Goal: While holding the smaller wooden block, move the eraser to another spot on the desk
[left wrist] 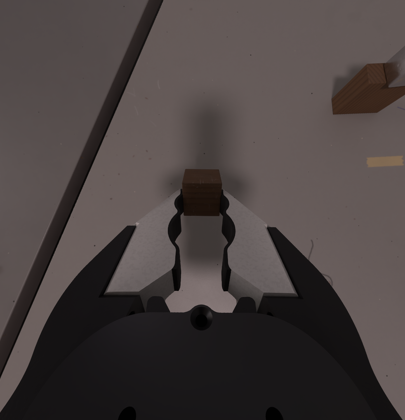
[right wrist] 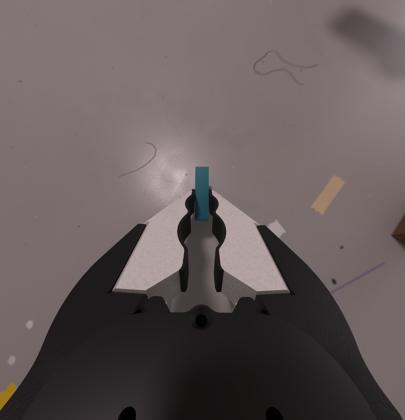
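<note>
In the left wrist view my left gripper [left wrist: 201,193] is shut on the smaller wooden block [left wrist: 201,192], a dark brown cube pinched between the fingertips above the grey desk [left wrist: 265,141]. In the right wrist view my right gripper [right wrist: 202,193] is shut on the eraser [right wrist: 201,193], a thin teal slab held edge-on between the fingertips, above the desk [right wrist: 106,91]. The eraser's far end sticks out past the fingertips.
A larger wooden block [left wrist: 365,91] lies at the upper right of the left wrist view, with the other gripper's finger [left wrist: 399,66] over it; its corner shows in the right wrist view [right wrist: 403,229]. The desk edge [left wrist: 88,172] runs diagonally at left. Tape strips [left wrist: 385,161] [right wrist: 327,195] lie flat on the desk.
</note>
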Controlling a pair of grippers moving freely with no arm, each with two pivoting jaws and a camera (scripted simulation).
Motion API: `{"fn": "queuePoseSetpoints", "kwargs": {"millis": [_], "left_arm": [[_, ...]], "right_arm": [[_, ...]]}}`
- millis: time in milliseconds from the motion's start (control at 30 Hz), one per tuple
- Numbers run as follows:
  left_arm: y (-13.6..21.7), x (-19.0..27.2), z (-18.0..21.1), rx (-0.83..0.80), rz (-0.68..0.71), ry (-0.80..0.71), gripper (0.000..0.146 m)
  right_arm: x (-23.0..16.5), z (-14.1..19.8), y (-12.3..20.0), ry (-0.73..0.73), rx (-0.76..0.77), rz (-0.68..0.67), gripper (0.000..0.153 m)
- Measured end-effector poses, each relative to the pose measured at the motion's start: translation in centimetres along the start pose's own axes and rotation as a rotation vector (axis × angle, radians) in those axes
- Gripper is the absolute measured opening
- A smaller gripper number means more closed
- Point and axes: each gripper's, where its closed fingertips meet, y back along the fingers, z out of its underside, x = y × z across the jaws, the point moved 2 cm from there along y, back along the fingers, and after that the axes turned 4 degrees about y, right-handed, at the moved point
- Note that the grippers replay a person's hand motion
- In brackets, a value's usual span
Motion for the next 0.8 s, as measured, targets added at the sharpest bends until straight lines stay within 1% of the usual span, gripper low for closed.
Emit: {"fn": "queuePoseSetpoints", "kwargs": {"millis": [67,167,200,233,267,300,367,433,467,533,600,667,800], "left_arm": [[0.0,0.1,0.0,0.002,0.011,0.005,0.031],[0.0,0.3,-0.1,0.010,0.026,0.017,0.031],[0.0,0.2,-0.1,0.012,0.021,0.015,0.031],[-0.1,0.2,-0.2,0.013,0.017,0.013,0.031],[-0.1,0.2,-0.3,0.012,0.015,0.012,0.031],[-0.1,0.2,-0.3,0.011,0.016,0.011,0.031],[-0.1,0.2,-0.5,0.015,0.019,0.011,0.031],[-0.2,0.2,-0.5,0.016,0.022,0.009,0.031],[-0.2,0.2,-0.5,0.014,0.023,0.007,0.031],[-0.3,0.2,-0.3,0.010,0.022,0.005,0.031],[-0.3,0.2,-0.2,0.007,0.023,0.009,0.031],[-0.3,0.2,-0.1,0.007,0.027,0.014,0.031],[-0.3,0.1,0.1,-0.001,0.023,0.013,0.031]], "right_arm": [[-0.2,0.6,-0.6,-0.010,-0.055,-0.018,0.011],[-0.1,0.8,-0.4,-0.021,-0.040,-0.022,0.011],[0.3,0.6,0.4,-0.025,-0.018,-0.019,0.019],[1.3,0.5,1.7,-0.037,0.026,0.011,0.030],[2.7,0.7,3.5,-0.062,0.078,0.064,0.035],[4.3,1.3,5.4,-0.092,0.105,0.113,0.036],[7.5,3.9,8.3,-0.111,0.044,0.216,0.036],[9.6,6.6,9.8,-0.039,-0.038,0.277,0.035],[10.1,7.4,10.0,0.002,-0.033,0.271,0.035],[10.5,8.3,10.0,0.061,-0.024,0.206,0.033],[10.7,9.0,9.9,0.093,-0.078,0.138,0.032],[10.9,9.2,9.7,0.130,-0.119,0.102,0.032],[10.9,9.2,9.2,0.140,-0.128,0.051,0.032]]}}
